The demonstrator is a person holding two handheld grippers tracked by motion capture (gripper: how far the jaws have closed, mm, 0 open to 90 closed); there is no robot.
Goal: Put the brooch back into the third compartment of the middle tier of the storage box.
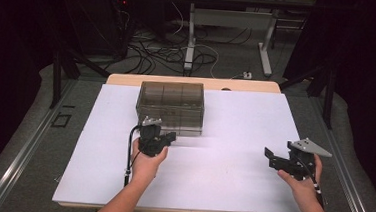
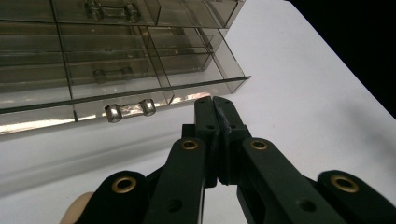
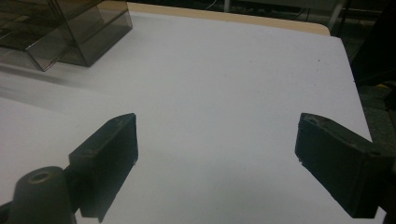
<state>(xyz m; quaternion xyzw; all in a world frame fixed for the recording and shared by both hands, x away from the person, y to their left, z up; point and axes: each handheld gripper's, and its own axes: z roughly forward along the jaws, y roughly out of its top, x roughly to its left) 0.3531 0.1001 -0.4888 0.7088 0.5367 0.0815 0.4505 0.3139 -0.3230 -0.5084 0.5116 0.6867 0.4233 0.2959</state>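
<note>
Two grippers are held over a white sheet (image 1: 234,139) laid on the table. Left first: the left hand (image 1: 146,166) is wrapped around the left gripper (image 1: 170,136), which is seen in the high view just in front of a smoky clear plastic drawer box (image 1: 171,105). Its jaws are pressed together with nothing between them, as seen in the left gripper view (image 2: 213,108). The tips are pointed at the box's lowest front edge, just beside it; contact cannot be told. Several tiers of small drawers (image 2: 112,70) are seen through the clear walls, and two metal knobs (image 2: 130,110) are set on the lowest drawer front, left of the jaw tips. A black cable (image 1: 130,152) is trailed from the left gripper down along the forearm.

The middle of the sheet is bare between the two hands.

Right side: the right gripper (image 1: 268,157) is held by the right hand (image 1: 301,181) near the sheet's right edge, well apart from the box, with a grey three-cornered plate (image 1: 309,146) on top. Its jaws are spread wide over the sheet and hold nothing, as seen in the right gripper view (image 3: 217,154). The box corner (image 3: 60,28) is seen far off at upper left there.
</note>
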